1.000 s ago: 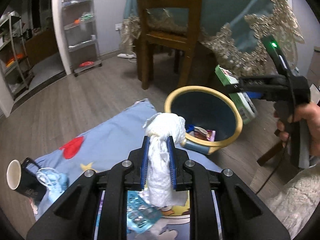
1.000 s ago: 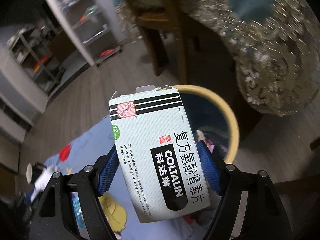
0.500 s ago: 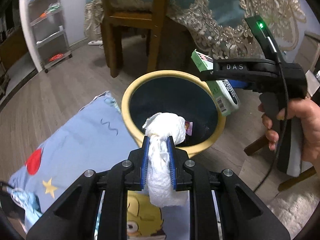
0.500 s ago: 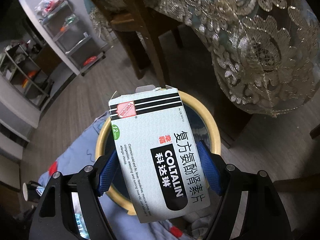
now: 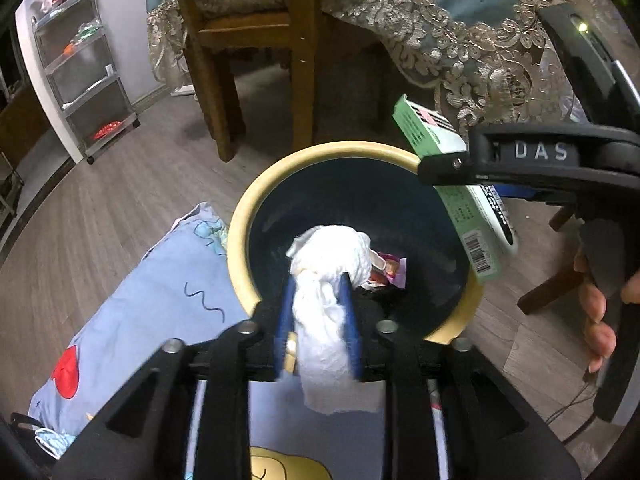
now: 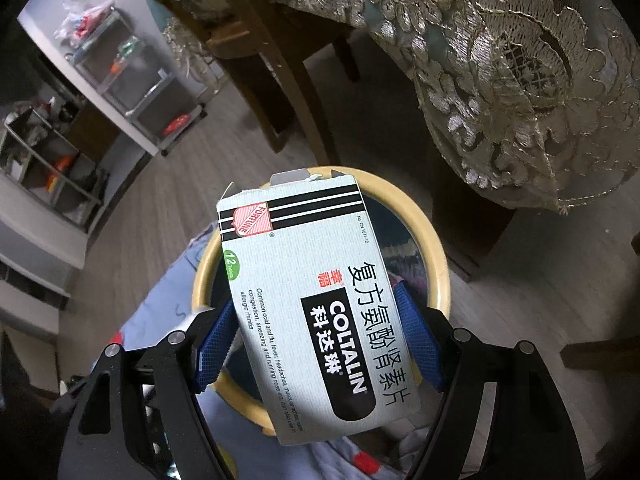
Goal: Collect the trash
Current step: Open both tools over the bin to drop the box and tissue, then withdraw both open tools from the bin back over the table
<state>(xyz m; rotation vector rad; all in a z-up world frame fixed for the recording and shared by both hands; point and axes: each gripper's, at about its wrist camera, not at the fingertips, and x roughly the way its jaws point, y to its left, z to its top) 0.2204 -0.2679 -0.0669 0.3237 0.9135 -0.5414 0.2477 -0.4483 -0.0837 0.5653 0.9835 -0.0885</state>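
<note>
Both loads hang over the bin (image 5: 240,224): left gripper (image 5: 318,292) clamped on tissue (image 5: 328,264), right gripper (image 6: 316,328) on medicine box (image 6: 312,300); next, I judge, the 2 pairs of jaws part.

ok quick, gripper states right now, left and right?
Left gripper: closed on the crumpled tissue, over the trash bin.
Right gripper: closed on the medicine box, above the same bin.

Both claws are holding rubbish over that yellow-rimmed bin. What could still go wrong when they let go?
1. The medicine box in the right claw sits partly over the bin's rim; released here, it might clip the edge and tumble onto the floor.
2. The white tissue is wedged between the left claw's pads and trails below them, so it may cling rather than drop.
3. The two claws are close together above the opening and could bump.
</note>
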